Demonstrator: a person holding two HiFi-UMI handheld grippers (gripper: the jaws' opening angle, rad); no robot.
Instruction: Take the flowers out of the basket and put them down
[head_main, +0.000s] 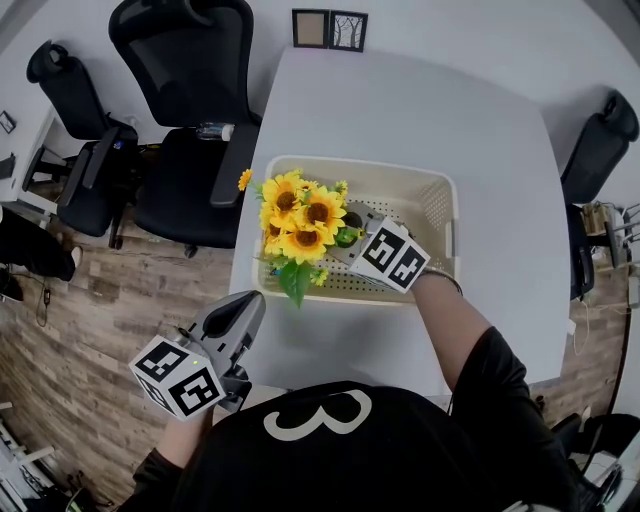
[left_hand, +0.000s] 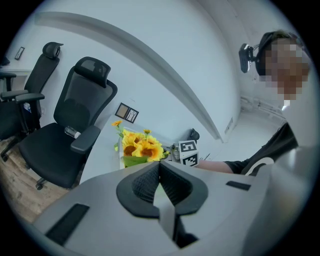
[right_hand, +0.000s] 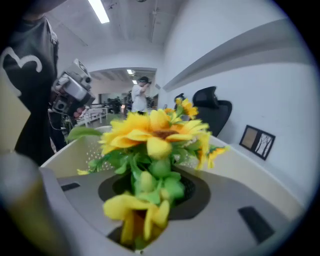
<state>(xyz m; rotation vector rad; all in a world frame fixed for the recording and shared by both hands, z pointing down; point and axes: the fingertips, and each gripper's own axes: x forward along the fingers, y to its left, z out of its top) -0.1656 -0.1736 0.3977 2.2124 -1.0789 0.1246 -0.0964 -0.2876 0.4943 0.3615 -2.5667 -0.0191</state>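
flowers (head_main: 298, 222): in basket (head_main: 445, 200), 9 o'clock end, heads up
right gripper (head_main: 352, 237): clamped low on the flowers' stems, likely for lifting out
left gripper (head_main: 243, 313): closed, empty, parked at 7 o'clock, clear of the lift

- The flowers (head_main: 300, 222) have yellow petals, orange-brown centres, and green leaves and stems.
- The basket (head_main: 440, 200) is cream, its walls and bottom patterned with rows of small holes.
- The table (head_main: 400, 110) is plain white.
- The left gripper (head_main: 248, 303) and the right gripper (head_main: 352, 236) are grey with black pads; each carries a white cube printed with black square markers.
- The chairs (head_main: 190, 90) are black.
- The floor (head_main: 60, 330) shows a brown wood-plank grain.
- The shirt (head_main: 400, 460) is black with a white figure.
- The picture frames (head_main: 330, 28) are dark; one holds tan, the other black branches on white.
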